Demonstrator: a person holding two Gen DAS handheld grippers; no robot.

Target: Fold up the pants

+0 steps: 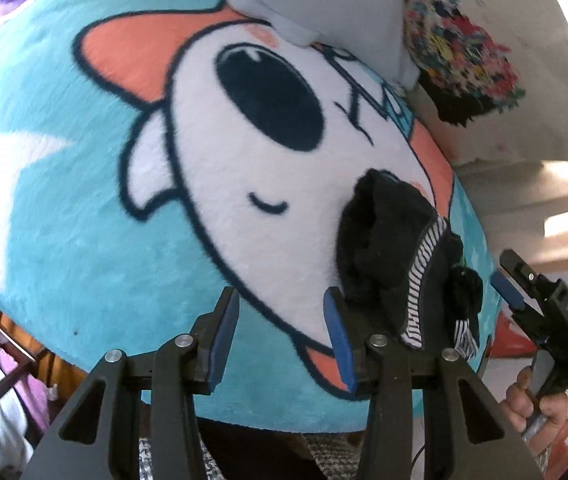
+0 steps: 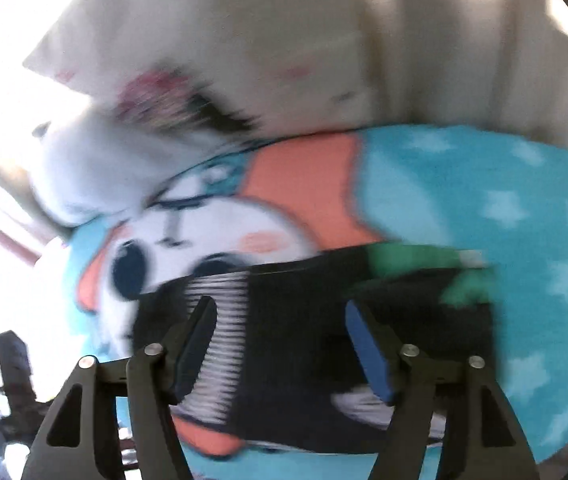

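The black pants (image 1: 387,248) with a black-and-white striped side band lie bunched on a plush blue blanket (image 1: 64,208) with a cartoon face. In the right wrist view the pants (image 2: 303,320) lie flat as a dark rectangle with a green patch at the far end. My left gripper (image 1: 282,316) is open, its right finger (image 1: 337,336) beside the pants' near edge. My right gripper (image 2: 280,320) is open just above the pants; it also shows in the left wrist view (image 1: 515,280), right of the pants.
A white pillow (image 1: 323,4) and a floral cloth (image 1: 459,52) lie at the blanket's far edge. A pale wall or headboard (image 2: 423,40) stands behind. Wooden furniture (image 1: 0,344) is at lower left. The right wrist view is motion-blurred.
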